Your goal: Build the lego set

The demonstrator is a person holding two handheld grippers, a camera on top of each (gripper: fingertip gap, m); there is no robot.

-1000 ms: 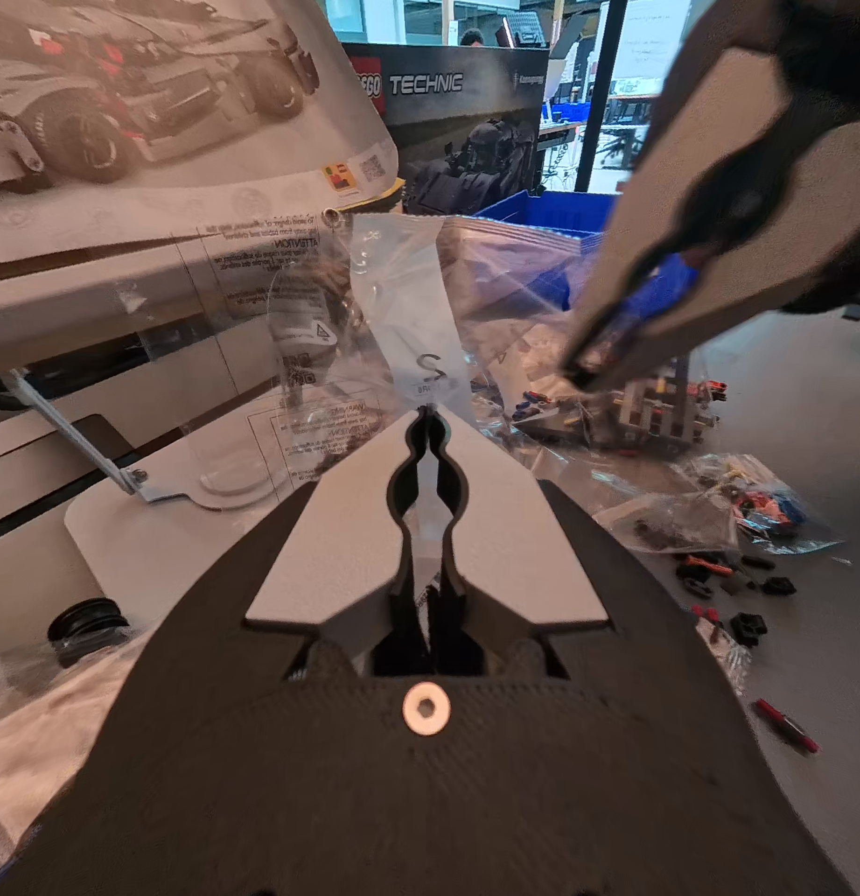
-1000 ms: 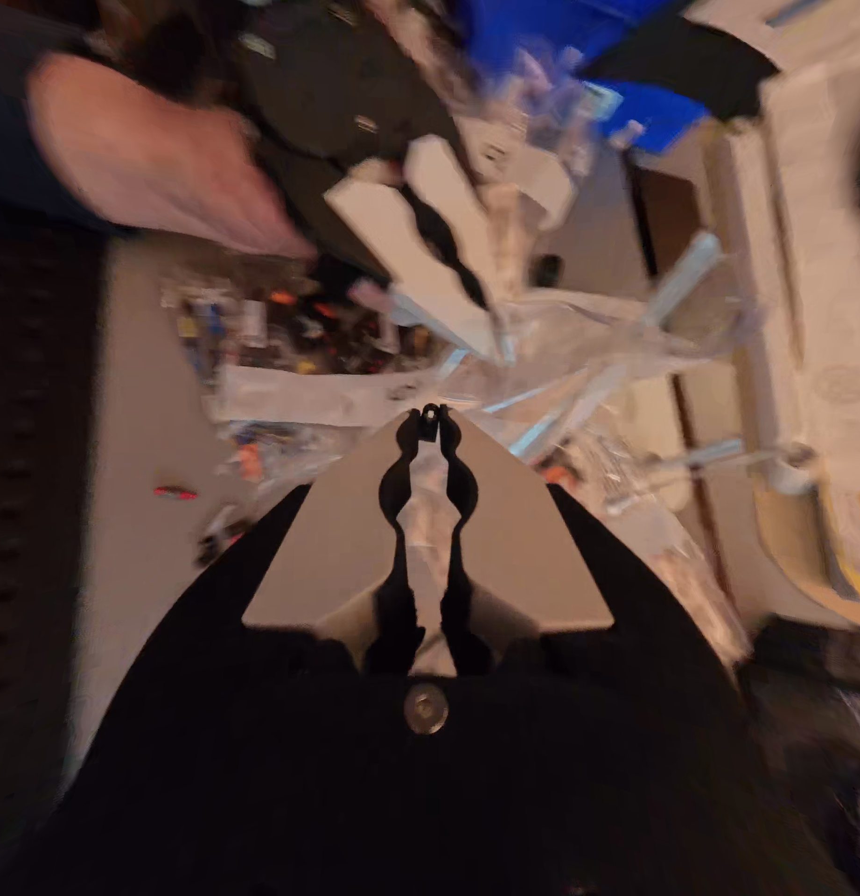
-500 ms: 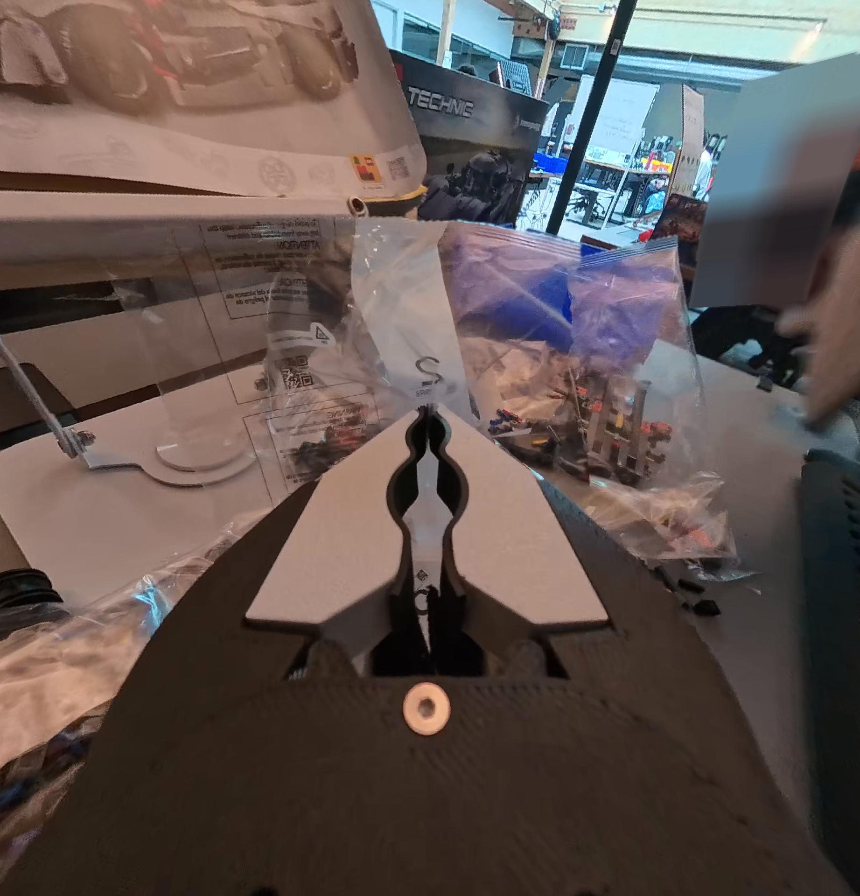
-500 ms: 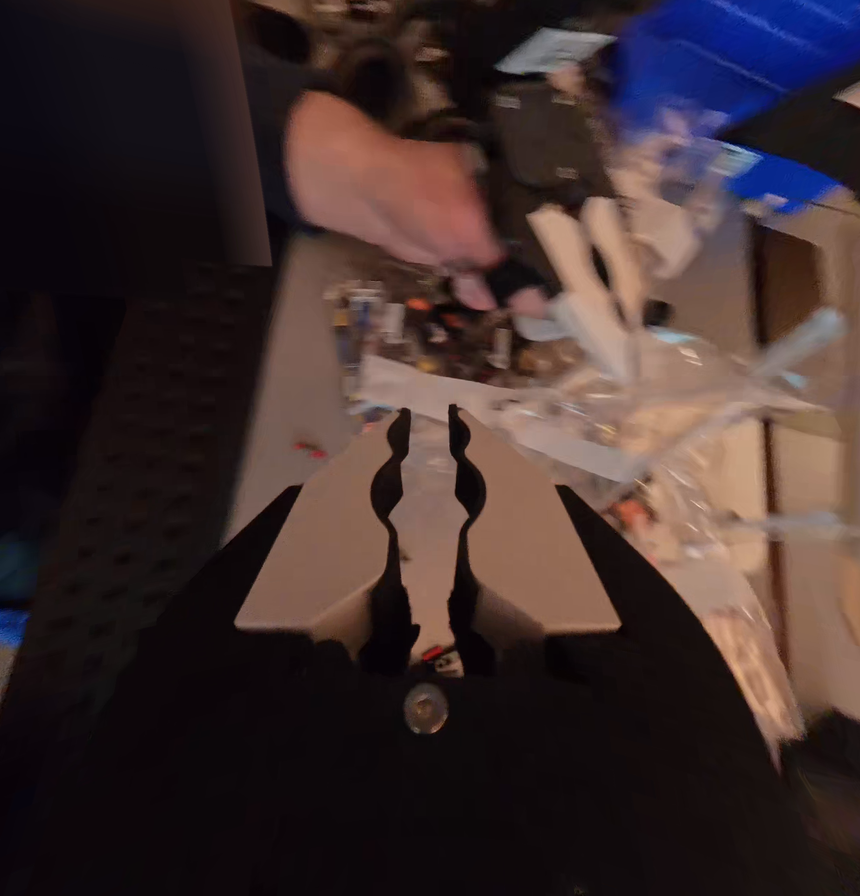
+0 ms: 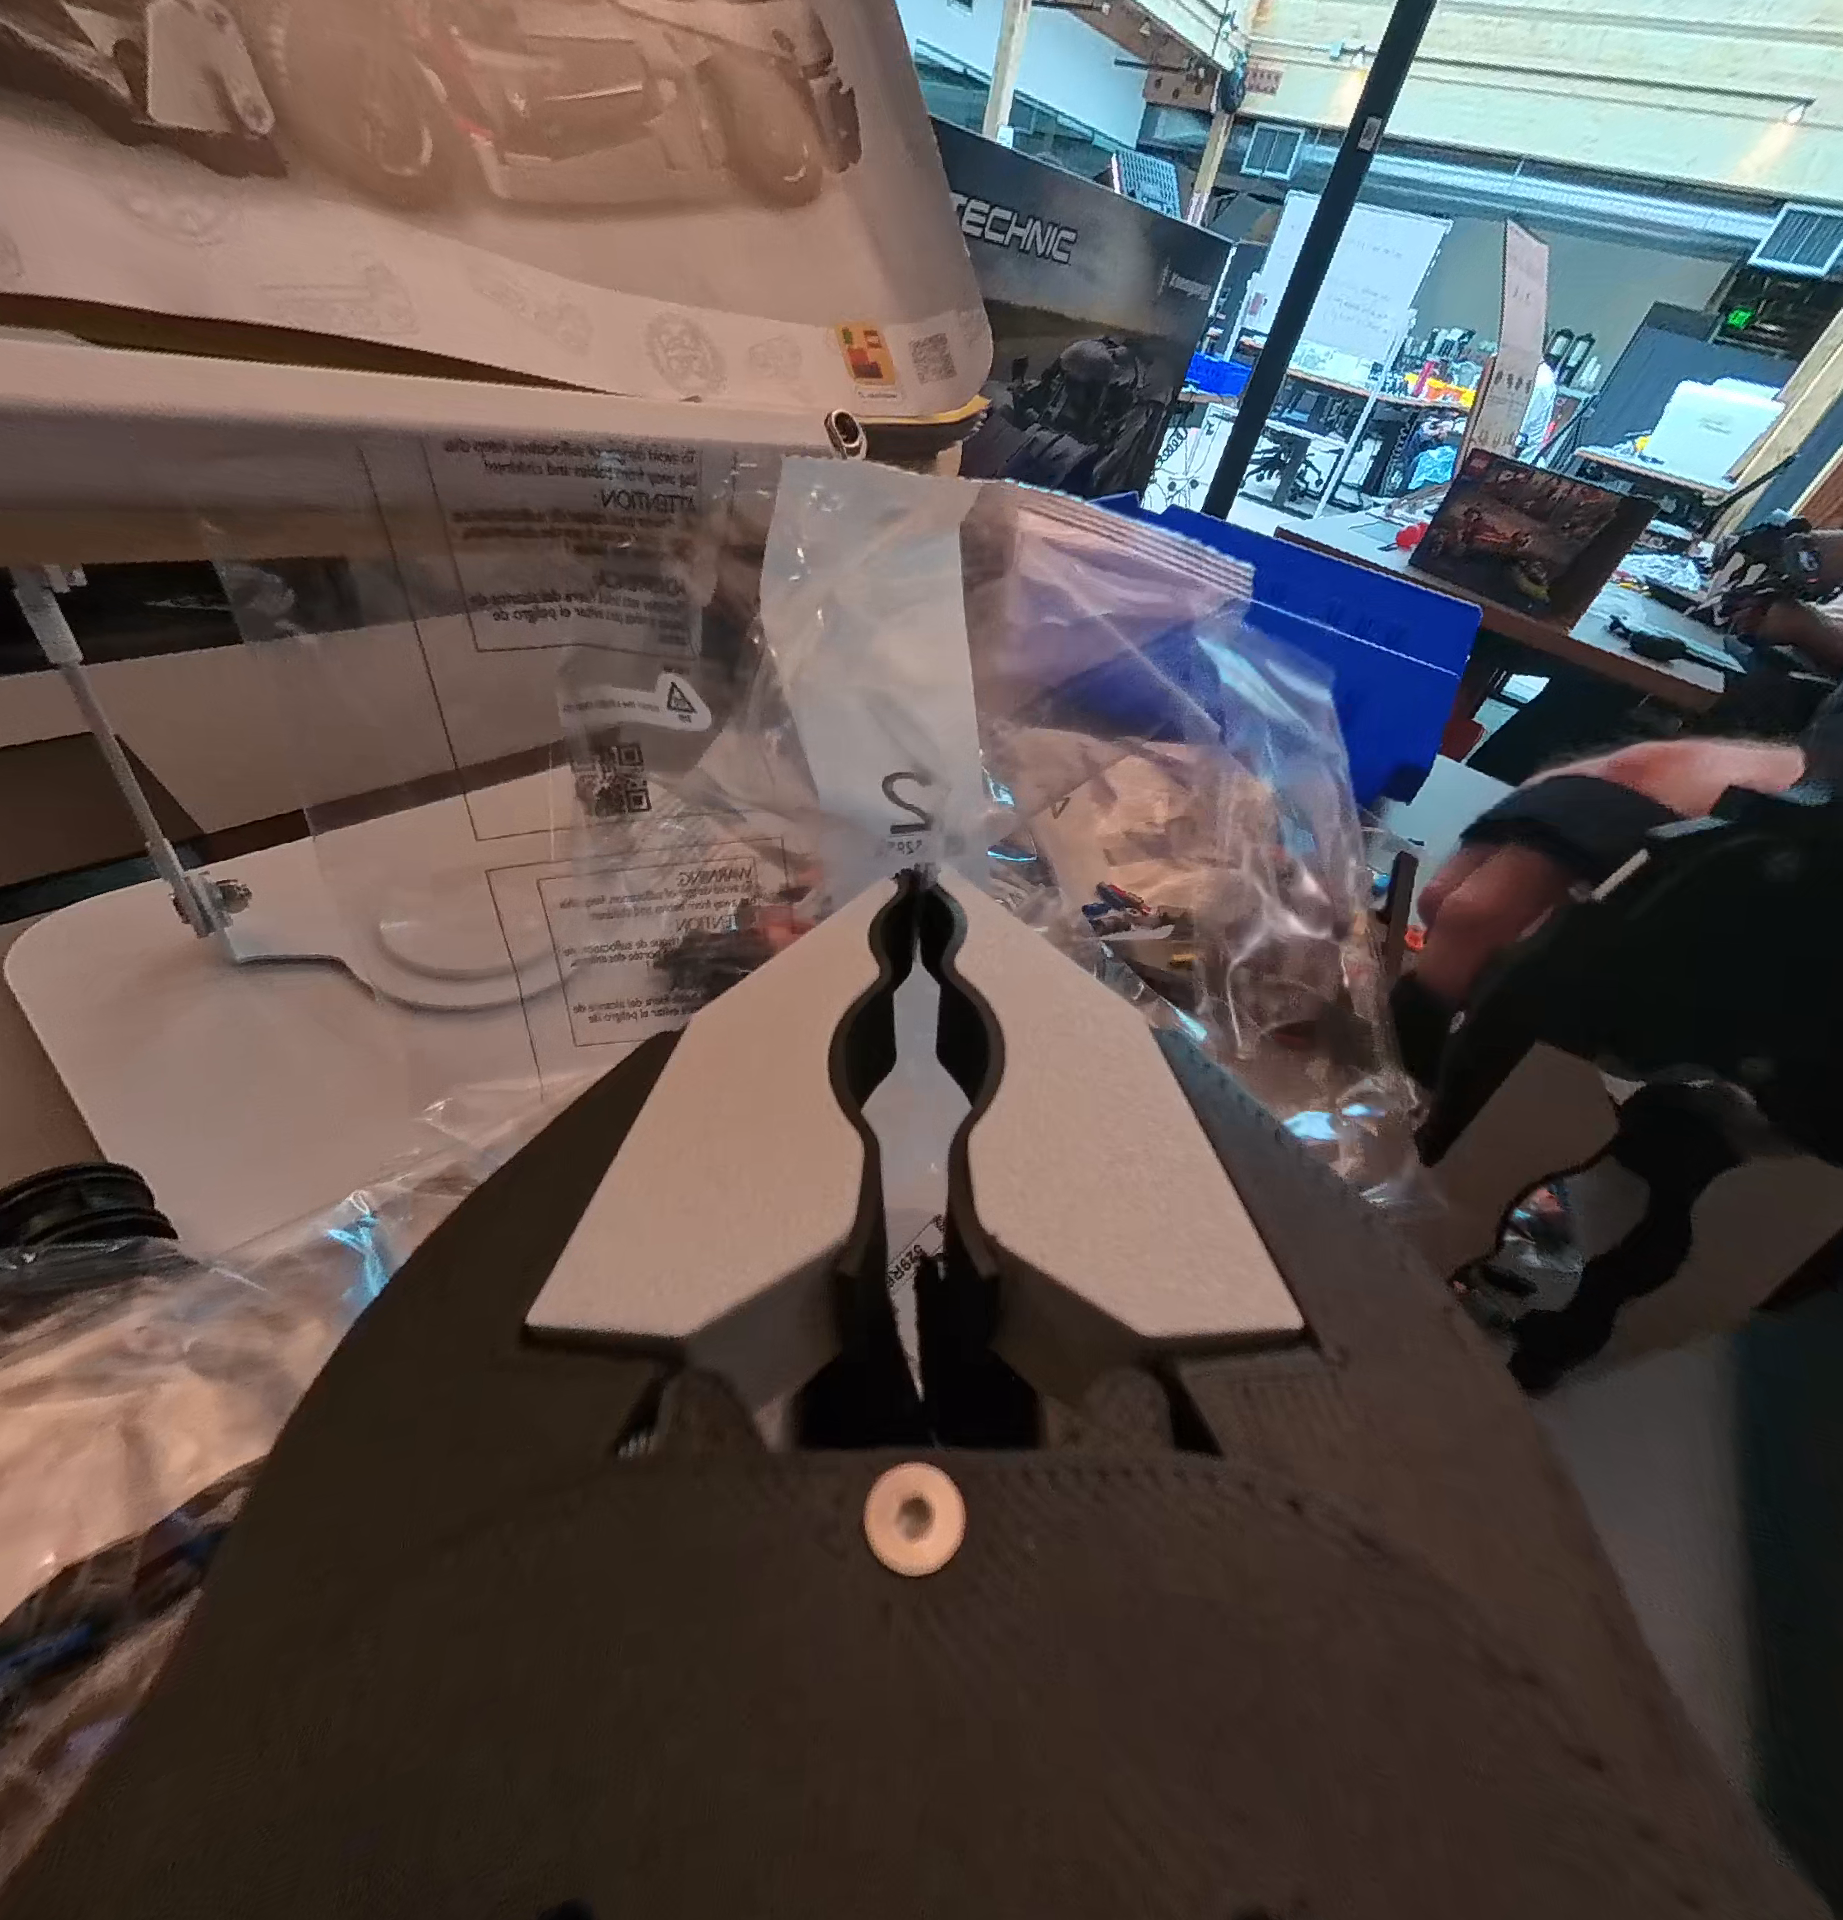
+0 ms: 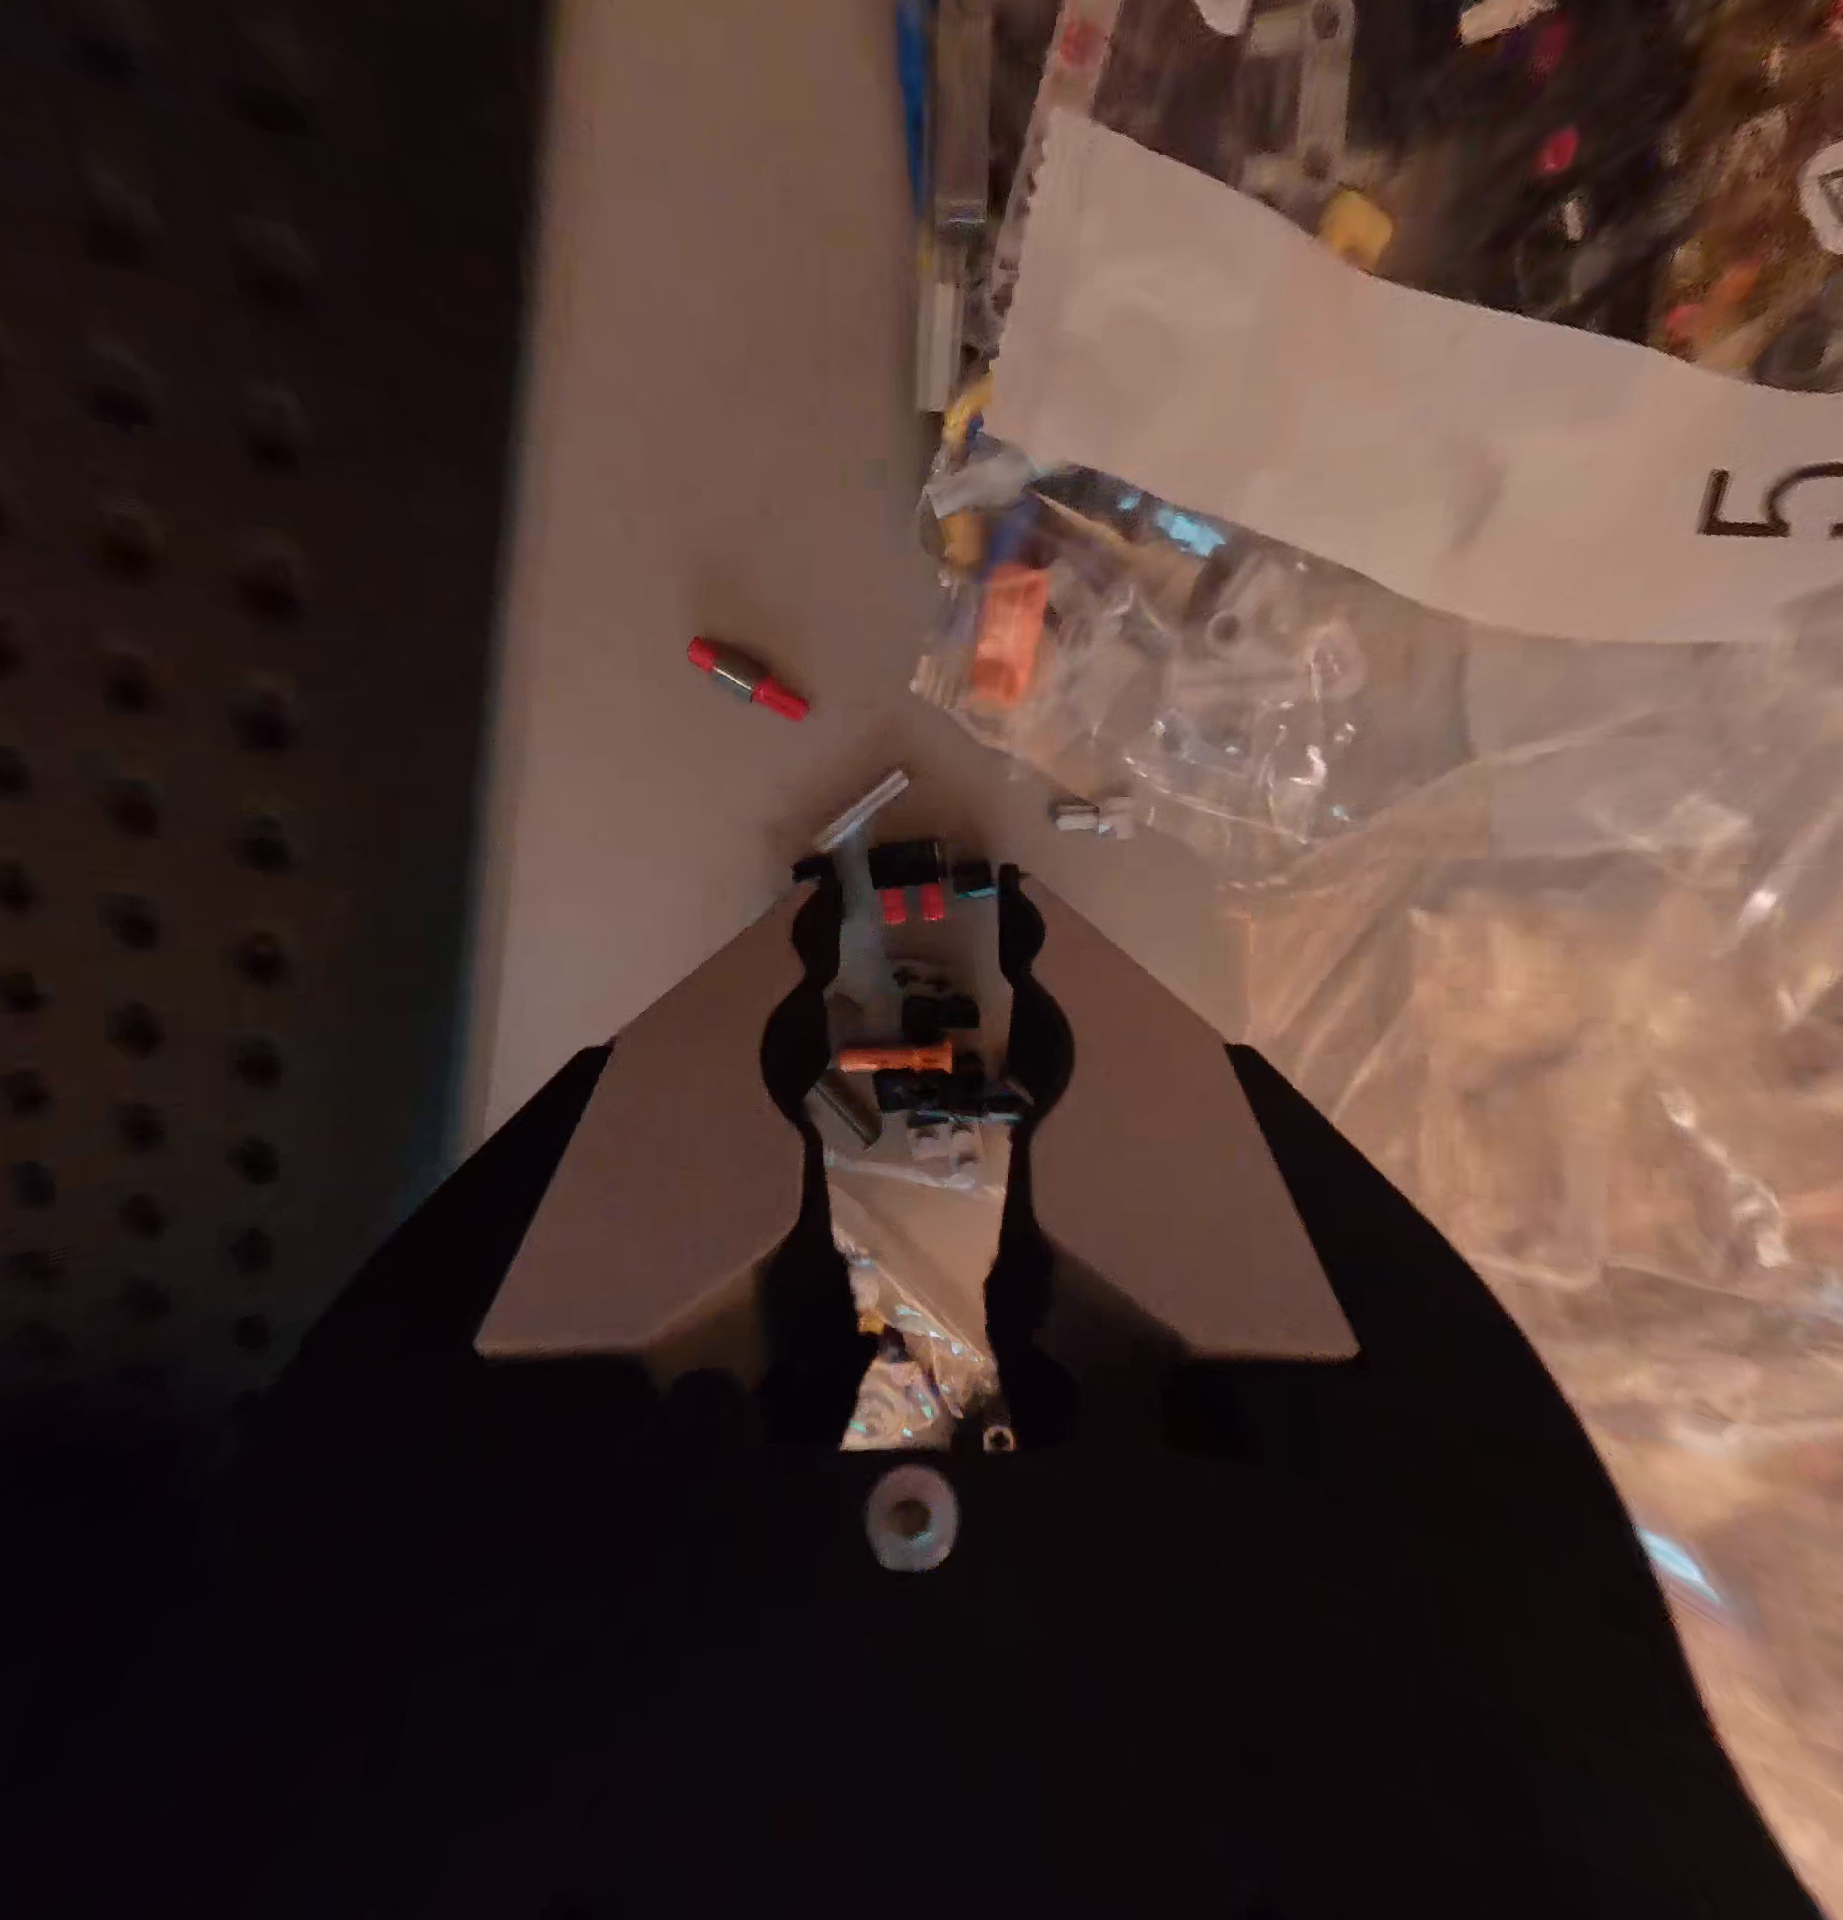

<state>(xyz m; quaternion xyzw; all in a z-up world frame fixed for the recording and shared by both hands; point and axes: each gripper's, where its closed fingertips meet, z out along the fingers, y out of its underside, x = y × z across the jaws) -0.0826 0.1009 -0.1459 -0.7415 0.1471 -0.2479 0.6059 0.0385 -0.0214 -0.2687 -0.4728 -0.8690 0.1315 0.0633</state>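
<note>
While its jaws pinch together on the white strip of a clear plastic bag (image 5: 1052, 727), the left gripper (image 5: 915, 883) holds that bag up at frame centre, loose lego pieces showing dimly through the film. At right of that view, the right gripper (image 5: 1519, 1247) hangs low, a hand (image 5: 1499, 894) behind it; half a second ago only a blurred hand showed there. In its own view the right gripper (image 6: 906, 883) stands with jaws apart over small loose pieces (image 6: 912, 1039) on the table (image 6: 688, 416), where earlier it faced the raised bag. A second bag (image 6: 1416, 520) with a printed white strip fills the upper right, and a red-ended pin (image 6: 748, 678) lies left. Printed warnings and codes mark the held bag.
</note>
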